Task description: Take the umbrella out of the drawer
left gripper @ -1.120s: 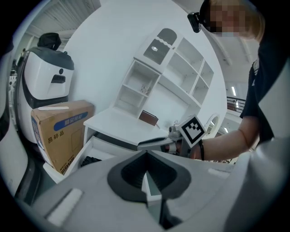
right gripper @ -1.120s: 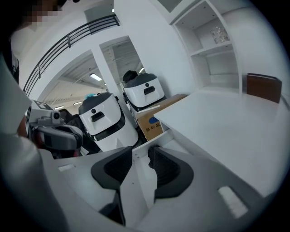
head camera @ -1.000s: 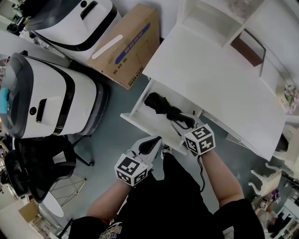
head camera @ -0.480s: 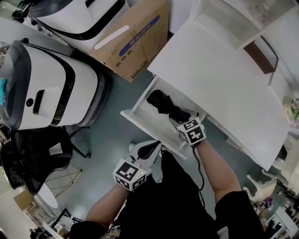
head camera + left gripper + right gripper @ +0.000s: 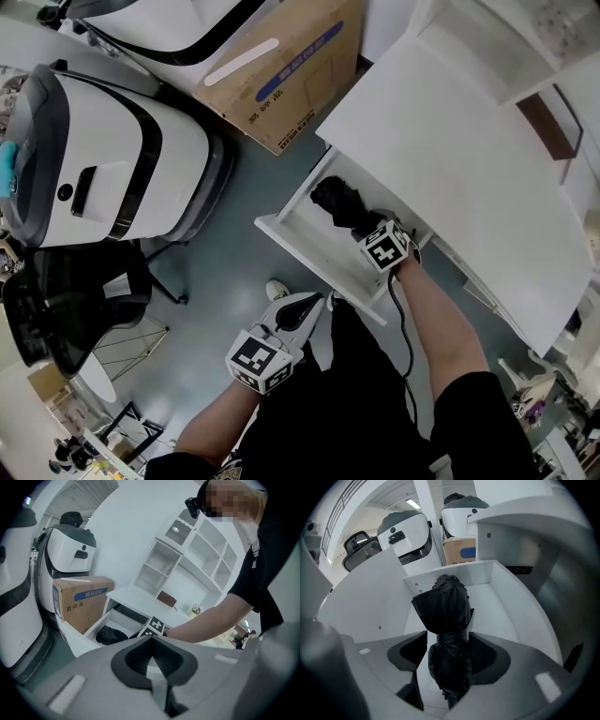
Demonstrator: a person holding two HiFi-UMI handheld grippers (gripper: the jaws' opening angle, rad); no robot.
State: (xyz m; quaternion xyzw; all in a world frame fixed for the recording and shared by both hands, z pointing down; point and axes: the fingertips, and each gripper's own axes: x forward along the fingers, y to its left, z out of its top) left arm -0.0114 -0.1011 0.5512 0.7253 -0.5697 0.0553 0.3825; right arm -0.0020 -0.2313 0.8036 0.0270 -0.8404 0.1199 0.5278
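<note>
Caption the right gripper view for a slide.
Right gripper, jaws just opening wider, straddles the black umbrella in the white drawer.

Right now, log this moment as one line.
right gripper: jaws just opened wider, astride umbrella in drawer, not gripping | left gripper: shut, empty

We see a grey-green floor [image 5: 225,253] under a white bench [image 5: 450,159]. A brown cardboard box [image 5: 291,66] stands beside the bench, next to big white-and-black machines [image 5: 103,159]. A black office chair [image 5: 66,309] sits nearby. White shelves [image 5: 197,550] stand against a white wall [image 5: 126,527].
</note>
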